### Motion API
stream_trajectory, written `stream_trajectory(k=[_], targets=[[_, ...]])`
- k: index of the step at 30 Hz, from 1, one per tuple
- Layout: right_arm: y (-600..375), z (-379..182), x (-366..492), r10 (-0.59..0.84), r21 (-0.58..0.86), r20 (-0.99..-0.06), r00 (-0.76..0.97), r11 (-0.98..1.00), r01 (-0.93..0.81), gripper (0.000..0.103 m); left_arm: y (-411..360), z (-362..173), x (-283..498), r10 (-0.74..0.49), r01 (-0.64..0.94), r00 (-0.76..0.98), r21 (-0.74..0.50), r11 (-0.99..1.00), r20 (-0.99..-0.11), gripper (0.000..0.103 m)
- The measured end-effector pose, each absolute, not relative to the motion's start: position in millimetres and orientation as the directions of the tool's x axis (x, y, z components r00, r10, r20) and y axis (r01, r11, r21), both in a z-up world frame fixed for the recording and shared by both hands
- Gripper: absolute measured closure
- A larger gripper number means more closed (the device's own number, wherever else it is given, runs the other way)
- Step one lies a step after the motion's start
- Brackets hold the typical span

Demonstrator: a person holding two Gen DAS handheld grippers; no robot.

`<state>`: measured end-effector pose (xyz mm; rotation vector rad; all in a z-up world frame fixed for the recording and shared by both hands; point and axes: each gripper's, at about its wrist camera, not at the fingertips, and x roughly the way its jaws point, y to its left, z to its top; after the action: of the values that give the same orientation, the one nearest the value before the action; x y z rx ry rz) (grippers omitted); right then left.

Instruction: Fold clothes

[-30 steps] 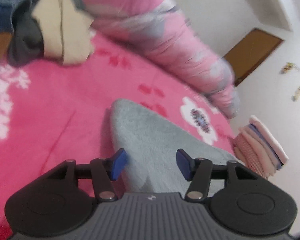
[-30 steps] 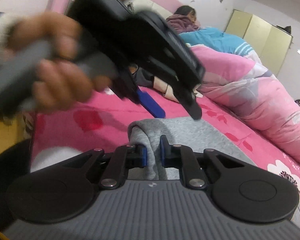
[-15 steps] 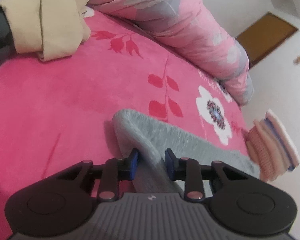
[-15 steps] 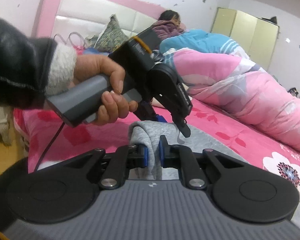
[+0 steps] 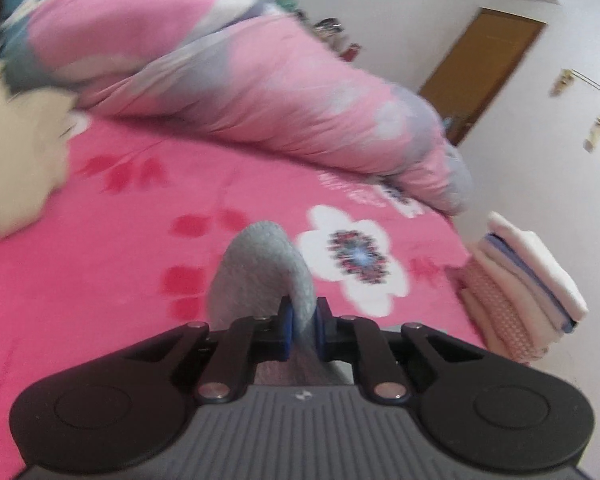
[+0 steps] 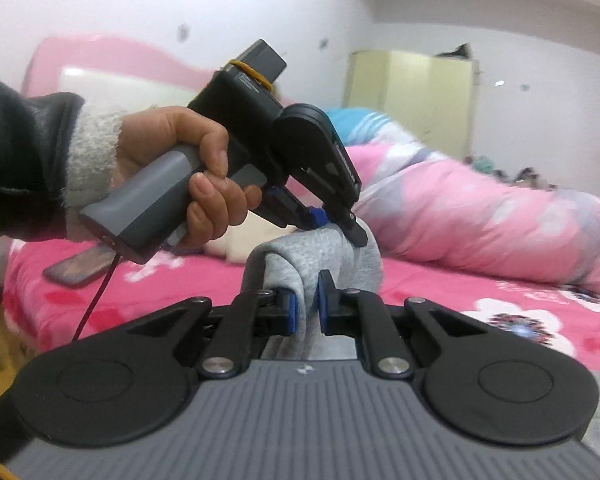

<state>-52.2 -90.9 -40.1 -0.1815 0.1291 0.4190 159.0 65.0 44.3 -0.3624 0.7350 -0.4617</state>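
Two grippers clamped on one grey garment, lifted off the pink bedspread.

Grey garment (image 6: 320,256) is held above the bedspread (image 5: 100,264), one bunched edge pinched by the right gripper (image 6: 305,308), another by the left gripper (image 5: 302,328), whose jaws stood apart beside the cloth a second ago and are now closed on it (the left hand (image 6: 180,172) is seen on its handle). With both edges secured and raised, a fold can probably be carried over. Around it are seen a rolled pink quilt (image 5: 260,92), a cream garment (image 5: 16,160), a folded stack (image 5: 528,288) at the bed's edge and a phone (image 6: 78,268); nothing blocks the open bedspread ahead.
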Motion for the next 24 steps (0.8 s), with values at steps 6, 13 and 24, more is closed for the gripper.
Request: stream_trajectory(k=[6, 13, 24], targets=[[-169.0, -28.7, -82.9, 0.248, -0.046, -0.070, 0.966, 0.967, -0.252, 0.095, -43.4, 73.8, 142.0, -0.573, 0.419, 0.633, -0.392, 0.819, -0.521, 0.092], [-256.5, -43.9, -103.8, 0.090, 0.106, -0.070, 0.993, 0.991, -0.083, 0.095, -168.4, 60.6, 139.7, -0.599, 0.538, 0.542, -0.304, 0.786, -0.589, 0.092], [-344.9, -117.6, -98.5, 0.046, 0.460, -0.197, 0.979, 0.887, 0.051, 0.095, -224.2, -1.5, 142.3, -0.608, 0.601, 0.428, -0.292, 0.744, -0.669, 0.065]])
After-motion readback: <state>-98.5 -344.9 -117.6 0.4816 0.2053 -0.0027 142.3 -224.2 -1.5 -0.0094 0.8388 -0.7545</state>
